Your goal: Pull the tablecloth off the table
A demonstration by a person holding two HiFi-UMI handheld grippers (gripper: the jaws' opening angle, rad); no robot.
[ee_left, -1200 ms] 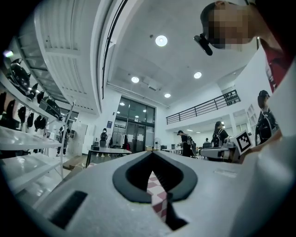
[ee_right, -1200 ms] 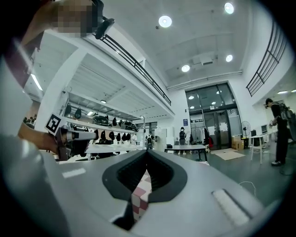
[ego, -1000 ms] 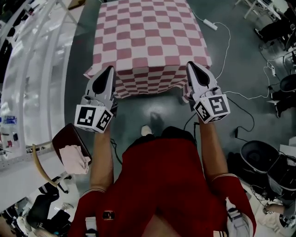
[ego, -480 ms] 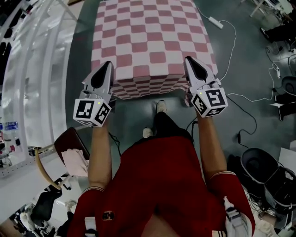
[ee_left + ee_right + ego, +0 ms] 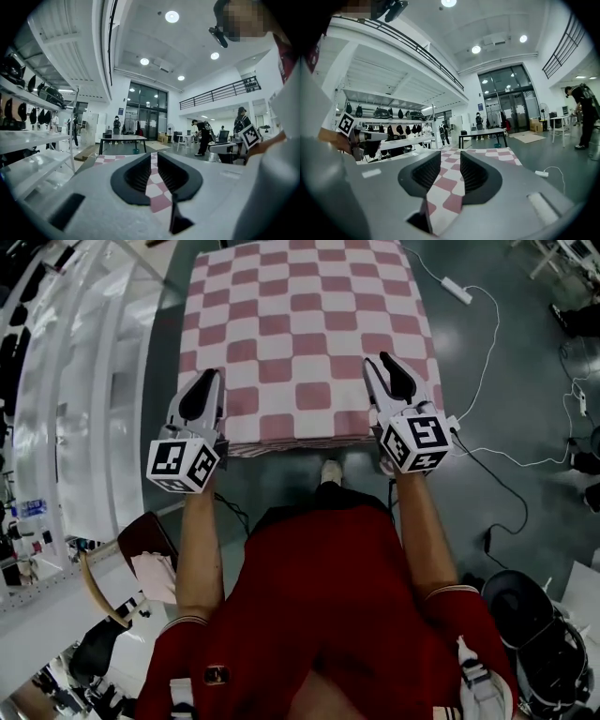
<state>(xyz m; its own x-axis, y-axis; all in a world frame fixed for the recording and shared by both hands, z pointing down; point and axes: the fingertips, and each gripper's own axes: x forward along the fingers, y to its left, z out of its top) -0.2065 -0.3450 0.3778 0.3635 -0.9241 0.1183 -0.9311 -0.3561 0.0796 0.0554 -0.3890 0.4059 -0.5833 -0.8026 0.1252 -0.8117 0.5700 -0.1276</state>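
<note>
Tablecloth (image 5: 305,343) lies spread flat, upper centre of frame, so the pull isn't done. Your left gripper (image 5: 211,379) and right gripper (image 5: 377,364) sit at its near edge. Both jaws are opening a little, with cloth between them, unpinched.

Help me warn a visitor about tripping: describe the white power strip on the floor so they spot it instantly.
Find the large red-and-white checked tablecloth. On the grey floor just off its far right corner lies the power strip. It is the only short white bar there; everything near it is thin cable.
</note>
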